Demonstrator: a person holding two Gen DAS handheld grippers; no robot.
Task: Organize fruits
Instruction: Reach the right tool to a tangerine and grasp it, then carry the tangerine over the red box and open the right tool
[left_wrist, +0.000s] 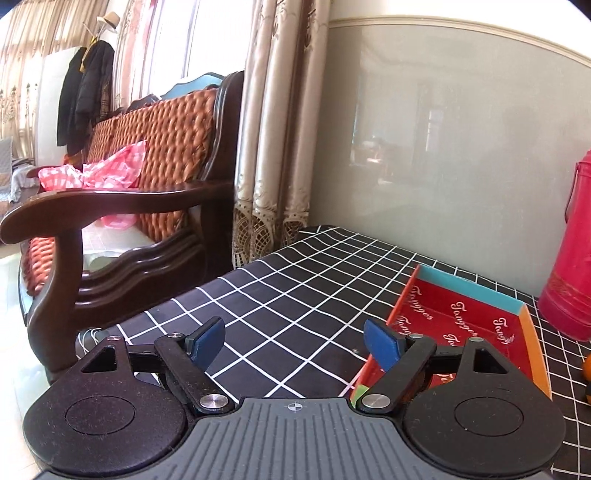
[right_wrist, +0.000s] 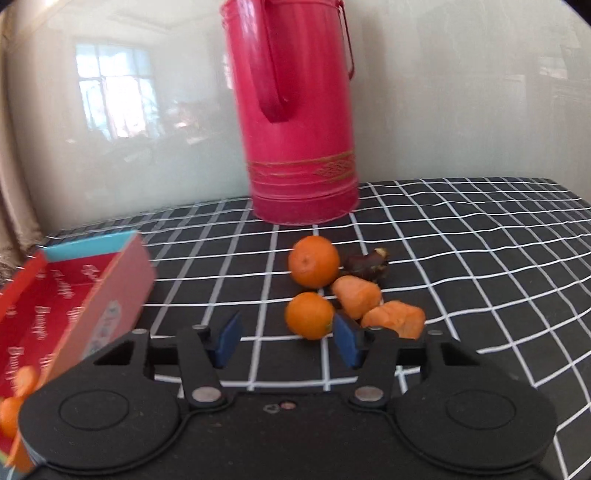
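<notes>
Oranges (right_wrist: 313, 262) beside red box (left_wrist: 458, 325) printed "Tangger"; right gripper (right_wrist: 287, 338) fingers apart

The left gripper (left_wrist: 293, 341) hangs with jaws spread wide above the checked tablecloth (left_wrist: 295, 280). Its right blue pad overlaps the red tray (left_wrist: 465, 325). At the right edge, probably an orange (left_wrist: 587, 363) shows beside a red flask (left_wrist: 570, 258).

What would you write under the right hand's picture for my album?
Open right gripper nears two oranges beside a red jug, red box waiting.
</notes>
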